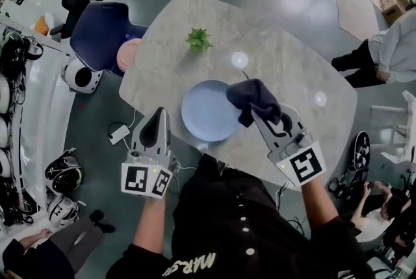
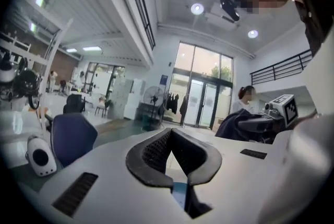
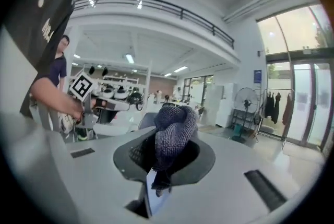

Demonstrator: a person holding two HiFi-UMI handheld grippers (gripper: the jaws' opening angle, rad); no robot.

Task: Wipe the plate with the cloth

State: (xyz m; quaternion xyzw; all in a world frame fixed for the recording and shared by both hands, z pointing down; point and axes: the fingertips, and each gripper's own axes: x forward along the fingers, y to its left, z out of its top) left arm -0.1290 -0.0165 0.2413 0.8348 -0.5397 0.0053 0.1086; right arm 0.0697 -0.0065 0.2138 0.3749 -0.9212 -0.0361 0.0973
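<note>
The light blue plate (image 1: 207, 114) lies on the marble table (image 1: 286, 56) near its front edge, with nothing on it. Both grippers are held up high, well above the table, pointing about level. My right gripper (image 1: 259, 112) is shut on the dark knitted cloth (image 1: 253, 95), which bunches over its tips and hangs down between the jaws (image 3: 175, 131). In the head view the cloth overlaps the plate's right rim. My left gripper (image 1: 158, 118) is at the plate's left, shut and empty, its tips meeting (image 2: 171, 131). From the left gripper view the right gripper (image 2: 261, 125) shows with the cloth (image 2: 235, 122).
A small green plant (image 1: 198, 40) stands on the far part of the table. A blue chair (image 1: 104, 30) and a pink round thing (image 1: 129, 53) are at the table's left. A person (image 1: 383, 53) stands at the right. Helmets and cables lie on the floor.
</note>
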